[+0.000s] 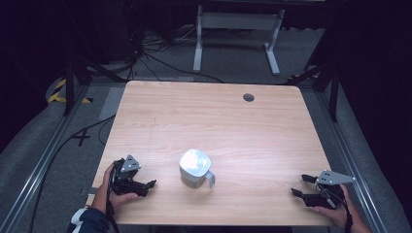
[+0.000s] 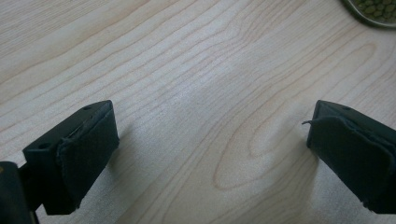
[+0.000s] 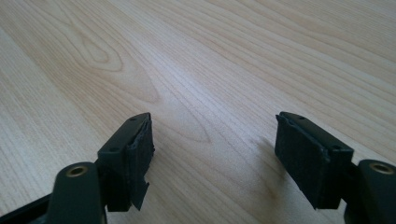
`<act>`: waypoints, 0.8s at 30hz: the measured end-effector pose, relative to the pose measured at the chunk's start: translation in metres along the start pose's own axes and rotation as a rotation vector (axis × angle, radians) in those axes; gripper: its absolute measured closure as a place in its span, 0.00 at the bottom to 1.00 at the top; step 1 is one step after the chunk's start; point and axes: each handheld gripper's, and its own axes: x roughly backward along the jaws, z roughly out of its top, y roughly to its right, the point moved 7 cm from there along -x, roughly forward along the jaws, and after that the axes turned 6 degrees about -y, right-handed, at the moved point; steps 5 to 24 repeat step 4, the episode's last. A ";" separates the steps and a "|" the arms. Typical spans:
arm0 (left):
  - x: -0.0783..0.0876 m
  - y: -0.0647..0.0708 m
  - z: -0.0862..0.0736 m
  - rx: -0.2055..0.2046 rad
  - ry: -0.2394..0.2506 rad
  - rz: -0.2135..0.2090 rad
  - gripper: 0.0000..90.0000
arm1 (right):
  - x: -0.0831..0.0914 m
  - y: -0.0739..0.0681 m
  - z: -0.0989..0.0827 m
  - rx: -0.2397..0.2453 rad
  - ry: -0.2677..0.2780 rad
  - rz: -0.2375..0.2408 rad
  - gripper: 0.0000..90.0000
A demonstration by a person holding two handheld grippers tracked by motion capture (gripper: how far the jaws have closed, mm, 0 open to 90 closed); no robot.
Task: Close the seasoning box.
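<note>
A small metal jug (image 1: 195, 168) stands upright on the table (image 1: 252, 126), low in the high view and a little left of centre. It has a pale lid that catches the light, and a handle that sticks out toward the lower right of the frame. In the left gripper view, a curved rim with greenish bits inside cuts into the upper right corner; I cannot tell for sure that it is the jug's.

The left gripper (image 1: 150, 184) lies at the lower left of the high view, held in a hand (image 1: 115, 196), pointing toward the jug but apart from it. In its own view the left gripper (image 2: 210, 154) has its jaws spread wide over bare wood, nothing between them. The right gripper (image 1: 299, 185) sits at the lower right of the high view, well apart from the jug. In its own view the right gripper (image 3: 212, 158) is also spread wide and empty.

From here the jug looks stiff and smooth, so I would expect it to be slippery under the foam pads (image 2: 88, 158). Its weight depends on what is inside, which I cannot see. The handle looks the surest hold for one gripper. The round body would need a firm squeeze across the middle. If the lid is loose, it could slide off when the jug tilts.
</note>
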 end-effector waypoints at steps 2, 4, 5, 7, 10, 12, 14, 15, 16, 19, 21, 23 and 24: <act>0.000 0.000 0.000 0.001 0.002 0.001 0.03 | 0.000 0.000 0.000 0.000 0.000 0.000 0.31; 0.000 0.000 0.000 -0.002 0.001 0.001 0.03 | 0.000 0.000 0.000 0.001 -0.001 0.001 0.31; 0.000 0.000 0.000 -0.002 0.001 0.001 0.03 | 0.000 0.000 0.000 0.001 -0.001 0.001 0.31; 0.000 0.000 0.000 -0.002 0.001 0.001 0.03 | 0.000 0.000 0.000 0.001 -0.001 0.001 0.31; 0.000 0.000 0.000 -0.002 0.001 0.001 0.03 | 0.000 0.000 0.000 0.001 -0.001 0.001 0.31; 0.000 0.000 0.000 -0.002 0.001 0.001 0.03 | 0.000 0.000 0.000 0.001 -0.001 0.001 0.31; 0.000 0.000 0.000 -0.002 0.001 0.001 0.03 | 0.000 0.000 0.000 0.001 -0.001 0.001 0.31; 0.000 0.000 0.000 -0.002 0.001 0.001 0.03 | 0.000 0.000 0.000 0.001 -0.001 0.001 0.31; 0.000 0.000 0.000 -0.002 0.001 0.001 0.03 | 0.000 0.000 0.000 0.001 -0.001 0.001 0.31; 0.000 0.000 0.000 -0.002 0.001 0.001 0.03 | 0.000 0.000 0.000 0.001 -0.001 0.001 0.31; 0.000 0.000 0.000 -0.002 0.001 0.001 0.03 | 0.000 0.000 0.000 0.001 -0.001 0.001 0.31; 0.000 0.000 0.000 -0.002 0.001 0.001 0.03 | 0.000 0.000 0.000 0.001 -0.001 0.001 0.31; 0.000 0.000 0.000 -0.002 0.001 0.001 0.03 | 0.000 0.000 0.000 0.001 -0.001 0.001 0.31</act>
